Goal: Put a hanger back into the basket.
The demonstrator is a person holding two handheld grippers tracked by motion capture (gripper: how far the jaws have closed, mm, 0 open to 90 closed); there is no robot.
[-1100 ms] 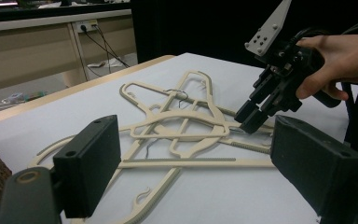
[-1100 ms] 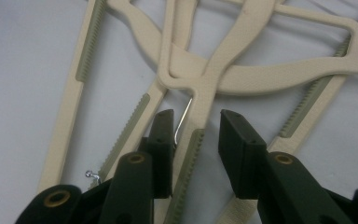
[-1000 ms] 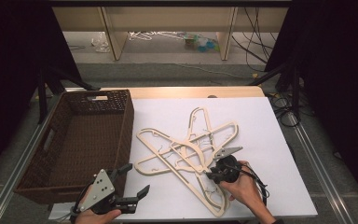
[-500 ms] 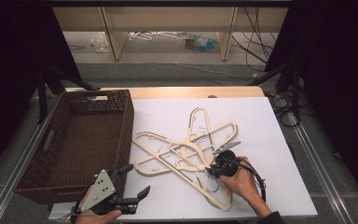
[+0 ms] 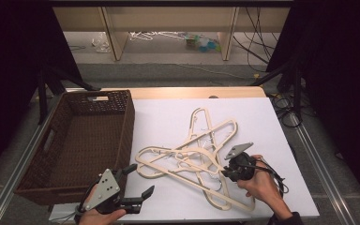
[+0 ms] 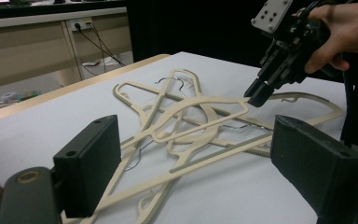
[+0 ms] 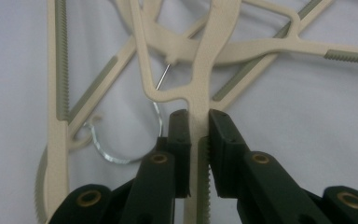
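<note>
Several cream plastic hangers [image 5: 192,154] lie tangled in a pile on the white table [image 5: 168,112]. My right gripper [image 5: 224,172] is at the pile's right side, shut on the thin arm of one hanger [image 7: 214,42]. In the right gripper view the pads [image 7: 179,135] press that arm from both sides, and a metal hook [image 7: 121,156] lies beside it. In the left gripper view the right gripper [image 6: 254,95] holds that hanger's end [image 6: 200,112] slightly raised. My left gripper [image 5: 139,180] is open near the front edge, left of the pile, with nothing between its jaws.
A dark wicker basket [image 5: 127,126] stands on the left of the table, its inside bare. Bare white surface lies between the basket and the pile. Shelving legs and cables stand beyond the far edge [image 5: 192,91].
My right gripper has closed on the hanger's arm and risen a little, and the front hanger has shifted slightly right. The left gripper has stayed put.
</note>
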